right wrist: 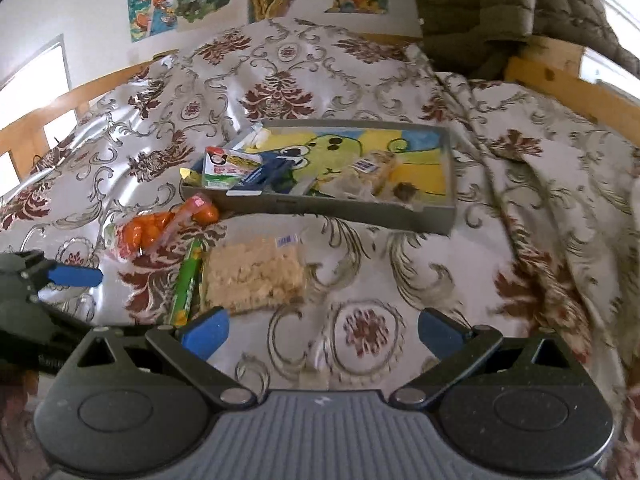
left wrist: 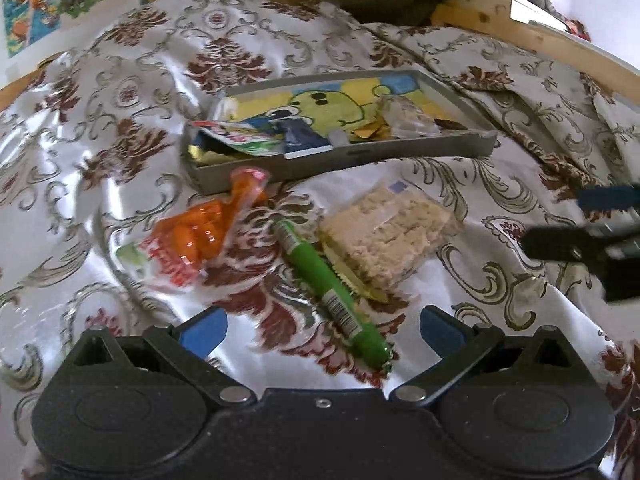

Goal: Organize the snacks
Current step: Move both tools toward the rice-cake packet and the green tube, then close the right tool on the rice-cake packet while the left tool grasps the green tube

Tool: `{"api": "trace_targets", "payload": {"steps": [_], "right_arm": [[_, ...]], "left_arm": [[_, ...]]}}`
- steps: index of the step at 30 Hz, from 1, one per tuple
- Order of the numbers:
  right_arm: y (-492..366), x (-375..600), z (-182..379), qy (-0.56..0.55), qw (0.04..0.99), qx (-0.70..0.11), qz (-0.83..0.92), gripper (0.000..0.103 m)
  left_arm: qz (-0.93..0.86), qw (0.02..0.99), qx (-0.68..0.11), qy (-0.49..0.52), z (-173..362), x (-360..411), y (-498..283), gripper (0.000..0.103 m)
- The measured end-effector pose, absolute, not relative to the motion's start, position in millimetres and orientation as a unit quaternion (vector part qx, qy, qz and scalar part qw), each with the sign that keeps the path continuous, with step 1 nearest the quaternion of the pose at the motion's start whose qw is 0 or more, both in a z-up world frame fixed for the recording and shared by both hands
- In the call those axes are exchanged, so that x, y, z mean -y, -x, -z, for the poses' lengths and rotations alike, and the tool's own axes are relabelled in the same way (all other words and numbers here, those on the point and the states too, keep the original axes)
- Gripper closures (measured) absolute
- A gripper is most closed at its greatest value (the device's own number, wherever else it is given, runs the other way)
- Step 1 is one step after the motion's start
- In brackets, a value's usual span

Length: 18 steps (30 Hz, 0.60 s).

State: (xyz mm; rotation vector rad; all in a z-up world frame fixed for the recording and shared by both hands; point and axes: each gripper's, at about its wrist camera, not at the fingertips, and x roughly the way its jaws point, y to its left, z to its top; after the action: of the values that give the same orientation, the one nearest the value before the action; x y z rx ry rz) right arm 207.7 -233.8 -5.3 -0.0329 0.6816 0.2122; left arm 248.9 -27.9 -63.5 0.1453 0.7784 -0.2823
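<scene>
On bedspread | green stick pack [left wrist: 335, 288] btwn fingers of left hand-held gripper [left wrist: 322, 330], open | right hand-held gripper [right wrist: 322, 330] open, empty

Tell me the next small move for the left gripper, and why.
Probably lower the left gripper, its jaws open and empty, onto the green stick-shaped wrapped snack lying right ahead on the patterned bedspread, outside the grey tray.

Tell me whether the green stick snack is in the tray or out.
Out. The green stick snack lies on the bedspread, in front of the tray.
</scene>
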Motion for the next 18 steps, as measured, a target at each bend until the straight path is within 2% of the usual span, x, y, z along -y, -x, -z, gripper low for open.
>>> {"api": "trace_targets", "payload": {"steps": [5, 10, 18], "right_arm": [[-235, 228, 14, 0.020, 0.935, -0.321, -0.146, 0.000], [-266, 221, 23, 0.009, 0.928, -0.328, -0.176, 0.003], [-312, 222, 50, -0.046, 0.905, -0.375, -0.197, 0.012]], "left_arm": [[0.157, 0.908, -0.382, -0.073, 73, 34, -257, 0.001], [0.169, 0.911, -0.374, -0.046, 74, 29, -257, 0.006], [0.186, 0.900, -0.393, -0.003, 86, 23, -270, 0.024]]}}
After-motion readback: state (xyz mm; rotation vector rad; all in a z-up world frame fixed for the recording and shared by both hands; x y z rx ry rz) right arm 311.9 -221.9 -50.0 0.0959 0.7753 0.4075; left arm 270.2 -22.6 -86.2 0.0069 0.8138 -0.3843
